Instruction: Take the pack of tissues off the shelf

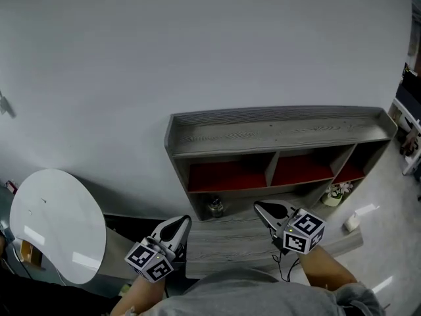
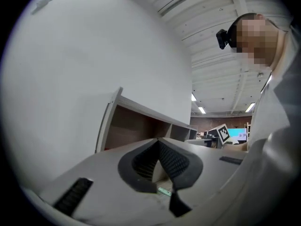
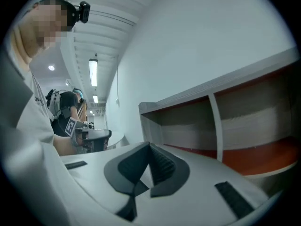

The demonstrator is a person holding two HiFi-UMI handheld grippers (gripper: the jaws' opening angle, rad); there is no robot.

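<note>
A grey wooden shelf (image 1: pixel 276 133) with three red-lined compartments stands against the white wall. I see nothing inside the compartments in the head view. A small white pack-like object (image 1: pixel 352 221) lies at the right end of the lower board; I cannot tell if it is the tissues. My left gripper (image 1: pixel 186 220) is shut and empty, low in front of the shelf's left end. My right gripper (image 1: pixel 258 207) is also shut and empty, and points at the middle compartment. The same shelf (image 3: pixel 211 98) fills the right gripper view, beyond the closed jaws.
A small dark jar (image 1: pixel 216 208) sits under the left compartment. A little flower pot (image 1: pixel 337 193) stands under the right one. The grey board (image 1: pixel 230 242) runs below my grippers. A round white table (image 1: pixel 56 222) stands at the left. A second person (image 3: pixel 66 107) stands far back in the room.
</note>
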